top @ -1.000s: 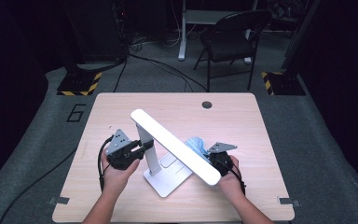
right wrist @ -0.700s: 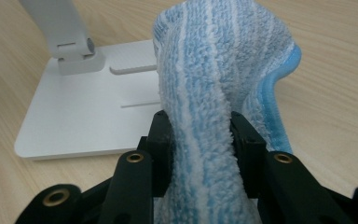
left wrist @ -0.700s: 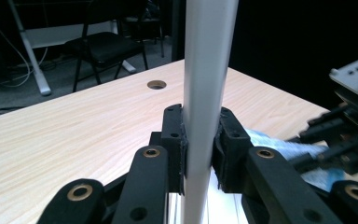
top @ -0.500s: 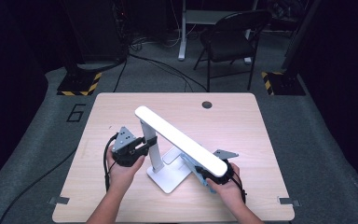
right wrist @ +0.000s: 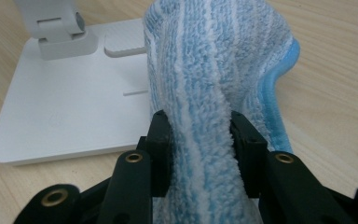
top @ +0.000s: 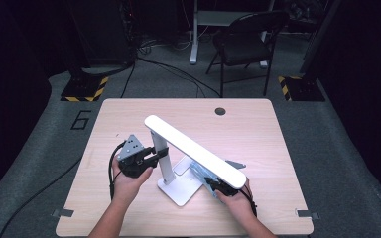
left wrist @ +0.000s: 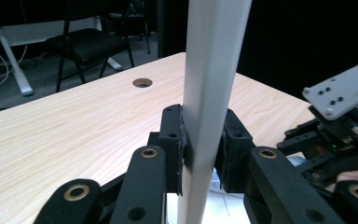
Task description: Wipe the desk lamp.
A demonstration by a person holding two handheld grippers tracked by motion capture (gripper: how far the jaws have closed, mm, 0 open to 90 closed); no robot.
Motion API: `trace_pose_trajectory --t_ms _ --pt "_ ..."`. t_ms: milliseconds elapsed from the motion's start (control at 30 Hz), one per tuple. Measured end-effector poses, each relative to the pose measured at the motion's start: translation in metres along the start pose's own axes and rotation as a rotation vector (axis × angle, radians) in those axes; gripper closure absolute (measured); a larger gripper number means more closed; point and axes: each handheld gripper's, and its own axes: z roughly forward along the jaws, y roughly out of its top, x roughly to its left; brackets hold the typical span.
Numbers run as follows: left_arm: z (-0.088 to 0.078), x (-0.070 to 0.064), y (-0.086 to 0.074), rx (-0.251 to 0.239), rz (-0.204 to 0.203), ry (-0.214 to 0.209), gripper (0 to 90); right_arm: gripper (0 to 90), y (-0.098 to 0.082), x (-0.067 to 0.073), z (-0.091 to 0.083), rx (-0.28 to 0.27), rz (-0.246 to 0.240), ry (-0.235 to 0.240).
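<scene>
Pale wood-grain table (top: pixel 129 218) fills the foreground, set on grey carpet in a dark room. Nearest the front edge, the right gripper (right wrist: pixel 199 140) is held low, its jaws closed on a fold of blue-and-white striped towel (right wrist: pixel 214 70); in the high view this gripper (top: pixel 217 185) is largely hidden beneath the lamp head, so the towel's full extent cannot be told. Just beyond the towel, the white lamp base (right wrist: pixel 70 107) is seen lying flat on the table. At the left, the left gripper (left wrist: pixel 204 144) is clamped on the white upright post (left wrist: pixel 209 84) of the desk lamp (top: pixel 188 148), a pad pressed on each side. A round cable hole (top: pixel 220 111) is set farther back, and a black chair (top: pixel 248 39) is placed behind the table.
</scene>
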Motion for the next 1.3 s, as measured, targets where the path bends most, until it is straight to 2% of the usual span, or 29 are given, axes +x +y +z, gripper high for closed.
trace_pose_trajectory --t_ms 300,367,400,433,467,567,600,667,767,800,833,867,933,967,1133,1200,1233,1300 --pt "-0.003 -0.001 -0.001 0.002 0.004 -0.063 67.5 65.6 0.010 -0.007 0.006 0.017 -0.003 -0.023" --pt "-0.003 -0.002 -0.001 0.003 0.008 -0.077 65.4 65.5 0.012 -0.008 0.010 -0.003 0.004 -0.028" --pt "-0.003 -0.002 -0.002 0.003 0.005 -0.084 64.6 65.5 0.014 -0.010 0.010 0.018 -0.004 -0.030" --pt "-0.004 -0.002 -0.002 0.006 0.004 -0.094 63.9 65.5 0.015 -0.010 0.013 -0.001 0.006 -0.036" --pt "-0.004 -0.003 -0.002 0.012 0.002 -0.103 63.4 65.5 0.016 -0.010 0.014 0.003 0.004 -0.037" --pt "-0.003 -0.003 -0.003 0.016 0.016 -0.114 62.3 65.5 0.020 -0.012 0.018 0.001 0.003 -0.047" --pt "-0.002 -0.004 -0.003 0.021 0.023 -0.118 62.1 65.5 0.021 -0.014 0.019 0.006 -0.017 -0.044" --pt "-0.002 -0.005 -0.004 0.020 0.027 -0.123 61.5 65.5 0.024 -0.014 0.020 0.023 -0.013 -0.048" --pt "-0.001 -0.007 -0.005 0.027 0.034 -0.145 60.2 65.5 0.029 -0.017 0.027 -0.005 -0.026 -0.059" --pt "-0.001 -0.008 -0.005 0.034 0.032 -0.150 59.8 65.5 0.029 -0.017 0.027 0.010 -0.014 -0.056" --pt "-0.002 -0.009 -0.005 0.037 0.038 -0.155 59.3 65.5 0.031 -0.018 0.028 0.002 -0.023 -0.055" --pt "-0.001 -0.010 -0.005 0.035 0.041 -0.156 58.9 65.5 0.032 -0.017 0.030 -0.003 -0.004 -0.059" --pt "-0.002 -0.011 -0.005 0.040 0.042 -0.167 58.0 65.5 0.034 -0.019 0.032 0.010 -0.018 -0.053" --pt "-0.002 -0.011 -0.005 0.045 0.043 -0.175 57.4 65.5 0.036 -0.019 0.032 0.020 -0.010 -0.051" --pt "-0.002 -0.014 -0.007 0.036 0.035 -0.220 54.5 65.5 0.042 -0.022 0.038 0.026 -0.022 -0.055" --pt "-0.002 -0.015 -0.007 0.035 0.032 -0.235 53.8 65.5 0.043 -0.021 0.039 0.030 -0.005 -0.055" --pt "-0.002 -0.015 -0.007 0.037 0.033 -0.239 53.4 65.5 0.044 -0.022 0.040 0.025 -0.022 -0.058" --pt "-0.001 -0.016 -0.007 0.038 0.034 -0.249 52.7 65.5 0.045 -0.021 0.042 0.022 -0.013 -0.060"
